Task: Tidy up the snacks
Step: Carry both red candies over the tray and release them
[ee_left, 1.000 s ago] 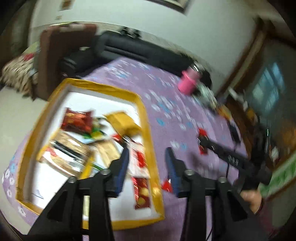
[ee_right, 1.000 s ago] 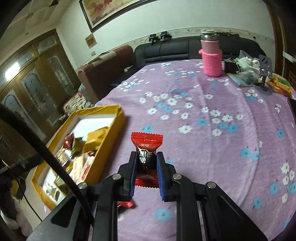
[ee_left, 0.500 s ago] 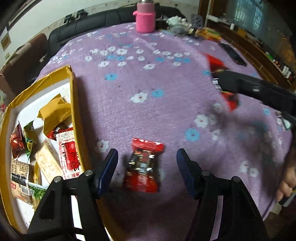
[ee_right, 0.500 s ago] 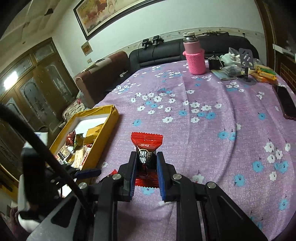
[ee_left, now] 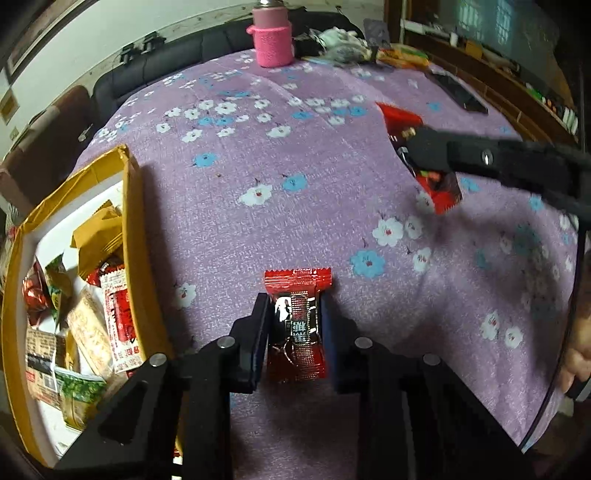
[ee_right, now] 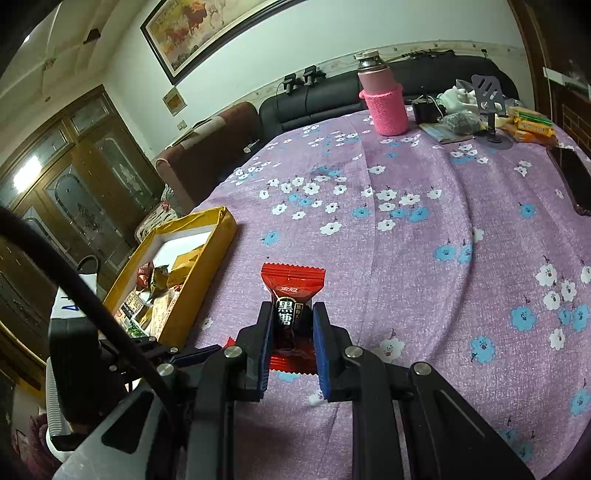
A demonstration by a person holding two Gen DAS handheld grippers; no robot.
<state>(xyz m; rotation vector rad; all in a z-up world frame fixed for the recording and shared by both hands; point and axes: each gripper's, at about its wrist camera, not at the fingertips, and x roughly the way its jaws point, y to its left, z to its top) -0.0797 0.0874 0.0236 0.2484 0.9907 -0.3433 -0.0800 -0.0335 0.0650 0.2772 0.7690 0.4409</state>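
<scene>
Candy point(ee_left: 297, 328) in a red wrapper lies on the purple floral tablecloth point(ee_left: 229, 206), flanked closely by the left gripper point(ee_left: 295, 328), contact unclear. Beside it stands the yellow snack box point(ee_left: 135, 236). Right gripper point(ee_right: 290, 332) clamps another red candy point(ee_right: 291, 295), open cloth ahead; only its view shows the wall painting point(ee_right: 207, 29).

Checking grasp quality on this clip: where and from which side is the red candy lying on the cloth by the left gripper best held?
Grip the candy across its thick middle, coming in low from its near crimped end along the tablecloth. It lies flat with its long axis pointing away, and the left gripper already straddles its long sides; the flat crimped ends offer little hold.
</scene>
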